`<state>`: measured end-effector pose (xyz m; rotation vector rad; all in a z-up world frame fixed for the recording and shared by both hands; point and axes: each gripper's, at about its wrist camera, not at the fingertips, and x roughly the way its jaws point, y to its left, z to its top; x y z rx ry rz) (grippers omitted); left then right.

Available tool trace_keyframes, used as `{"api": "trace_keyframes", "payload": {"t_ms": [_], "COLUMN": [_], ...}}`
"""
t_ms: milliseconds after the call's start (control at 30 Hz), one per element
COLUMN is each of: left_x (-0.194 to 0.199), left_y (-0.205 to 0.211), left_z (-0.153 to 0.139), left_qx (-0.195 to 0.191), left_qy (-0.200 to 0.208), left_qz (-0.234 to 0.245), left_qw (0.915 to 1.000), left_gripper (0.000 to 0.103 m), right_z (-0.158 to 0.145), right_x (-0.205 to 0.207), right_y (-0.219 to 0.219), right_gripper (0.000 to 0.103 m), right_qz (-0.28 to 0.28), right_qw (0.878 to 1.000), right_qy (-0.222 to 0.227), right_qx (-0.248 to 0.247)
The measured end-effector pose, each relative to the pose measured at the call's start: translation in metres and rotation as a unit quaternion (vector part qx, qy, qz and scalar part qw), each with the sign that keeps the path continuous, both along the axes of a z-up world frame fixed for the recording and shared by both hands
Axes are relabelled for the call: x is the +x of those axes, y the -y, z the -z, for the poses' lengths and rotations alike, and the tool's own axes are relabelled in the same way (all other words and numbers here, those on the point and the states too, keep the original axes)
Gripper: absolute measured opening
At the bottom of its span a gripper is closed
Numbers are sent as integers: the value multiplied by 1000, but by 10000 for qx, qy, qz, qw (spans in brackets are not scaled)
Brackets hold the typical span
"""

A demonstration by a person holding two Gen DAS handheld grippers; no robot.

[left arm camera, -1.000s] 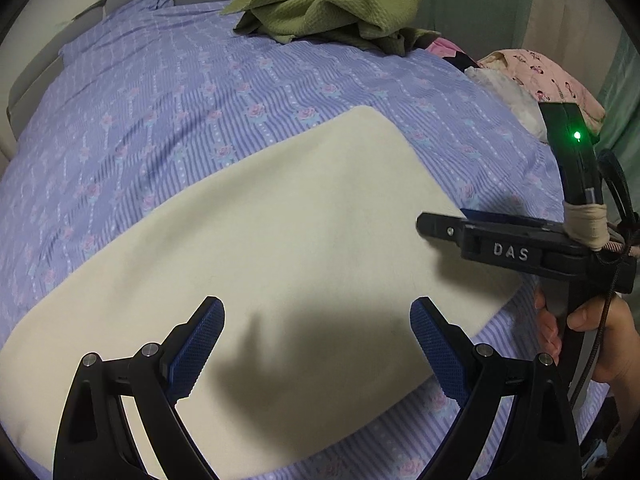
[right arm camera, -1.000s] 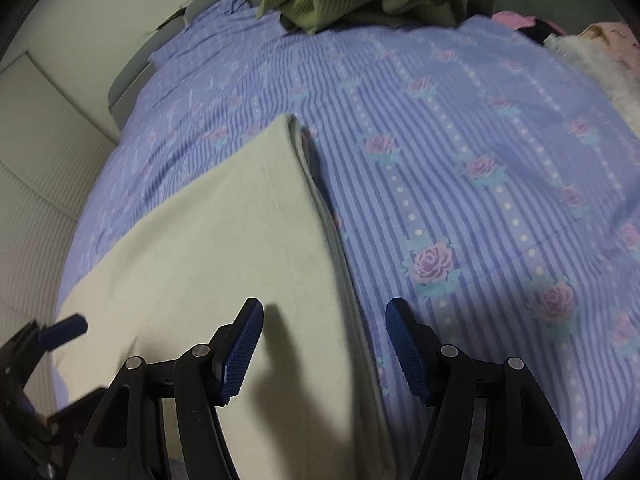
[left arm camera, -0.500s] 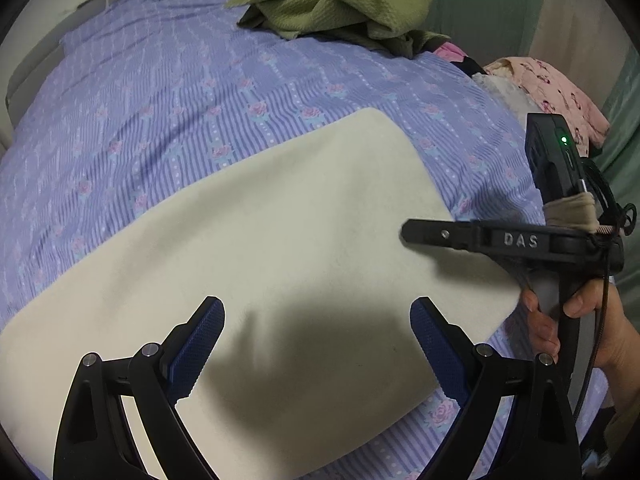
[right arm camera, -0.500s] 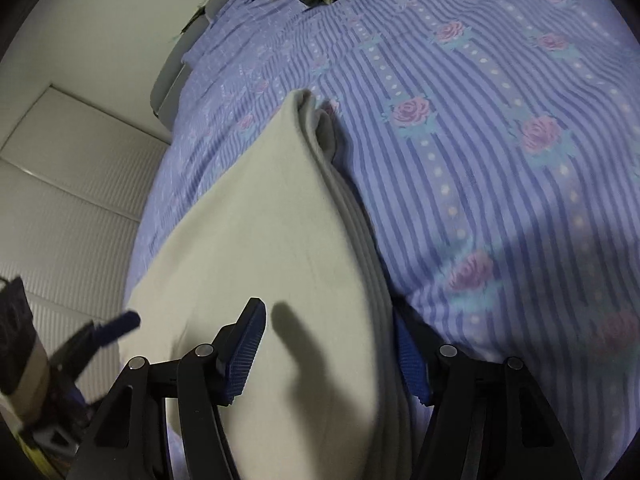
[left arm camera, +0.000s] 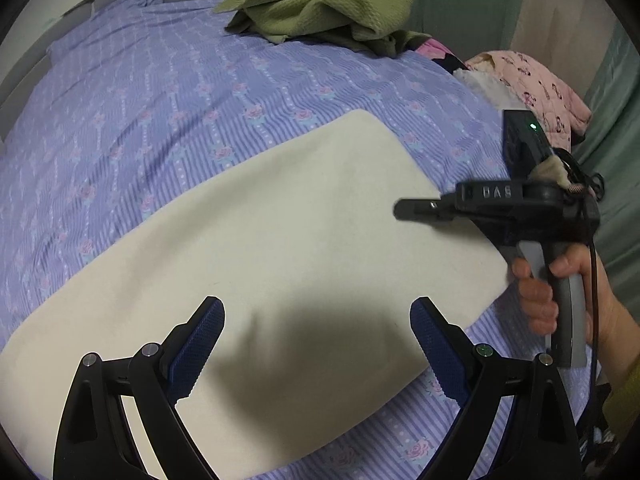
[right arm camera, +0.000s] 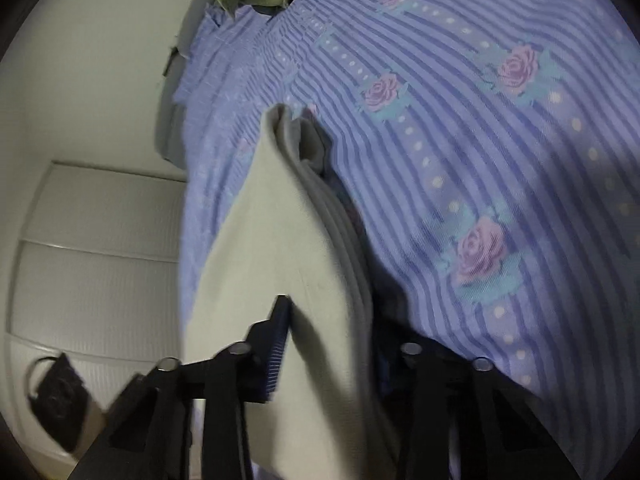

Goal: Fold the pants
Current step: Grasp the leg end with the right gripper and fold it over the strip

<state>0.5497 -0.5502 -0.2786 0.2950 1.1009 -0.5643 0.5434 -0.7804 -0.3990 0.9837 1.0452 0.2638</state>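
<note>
The cream pants (left arm camera: 280, 248) lie flat and folded on the purple flowered bedsheet (left arm camera: 160, 100). My left gripper (left arm camera: 316, 344) hovers open and empty above their near part. My right gripper (right arm camera: 332, 344) sits at the pants' right edge (right arm camera: 320, 264), with the layered hem between its jaws. Its left finger (right arm camera: 276, 344) lies on top of the cloth; the right finger is hidden under the fabric. In the left wrist view the right gripper (left arm camera: 420, 210) reaches in from the right, held by a hand (left arm camera: 560, 292).
A green garment pile (left arm camera: 320, 4) lies at the far end of the bed. Pink and white clothes (left arm camera: 532, 84) lie at the far right. A white wardrobe (right arm camera: 92, 260) stands left of the bed. A dark object (right arm camera: 56, 396) is at lower left.
My right gripper has tilted and pushed onto the pants' right edge, the cloth now between its jaws, which have narrowed. The left gripper has hardly moved.
</note>
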Motion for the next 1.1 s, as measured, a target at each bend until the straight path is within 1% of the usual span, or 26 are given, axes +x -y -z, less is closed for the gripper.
{"api": "trace_keyframes", "payload": {"t_ms": [33,133,200,267,333,400,467,500,567,600,667,767,800,900,933,967,1100], "left_x": [1,8,10,8,3,-6,-15,-22,-30,-35,-44,-52,-53,-57,-58,-59,-57], "left_y": [-4,-22,-43,-63,-92,-126,-161,-184,-214,-232,-268,-314,-332,-384,-401,-416,-468], "left_z": [-2,-7,-14,-21,-31,-39,-47,-51,-56,-59,-65,-69,-68,-67,-66,-66,-59], "left_qx": [-1,55,-7,-2,41,78,128,151,179,192,205,185,183,74,46,27,41], "left_qy": [1,-26,-97,-80,-14,37,72,77,118,151,220,236,202,82,63,47,10], "left_qz": [-57,-343,-544,-652,-768,-914,-1087,-1189,-1315,-1402,-1587,-1823,-1932,-2245,-2338,-2409,-2601], "left_qw": [10000,9994,9985,9978,9970,9958,9940,9928,9911,9898,9869,9828,9808,9744,9723,9705,9656], "left_gripper": [95,95,95,95,95,95,95,95,95,95,95,95,95,95,95,95,95], "right_z": [-6,-31,-60,-87,-121,-150,-179,-189,-210,-215,-229,-230,-228,-220,-216,-209,-166], "right_x": [-1,-4,-6,-4,-2,1,3,2,9,8,12,12,13,18,20,26,37], "right_y": [-5,-18,-32,-45,-70,-79,-114,-126,-173,-186,-236,-287,-307,-360,-375,-400,-463], "right_gripper": [27,20,19,19,18,18,18,18,18,18,18,18,18,18,18,18,18], "right_qz": [-12,79,117,89,16,-98,-339,-474,-865,-1003,-1383,-1663,-1746,-1879,-1926,-1978,-2179], "right_qw": [9999,9994,9964,9912,9814,9753,9626,9563,9366,9315,9192,9107,9104,9177,9174,9177,9243], "right_qy": [-6,108,225,256,324,420,517,550,641,683,757,772,764,625,611,547,124], "right_qx": [-104,-313,-812,-1293,-1890,-2165,-2637,-2833,-3336,-3428,-3609,-3703,-3671,-3444,-3428,-3401,-3130]}}
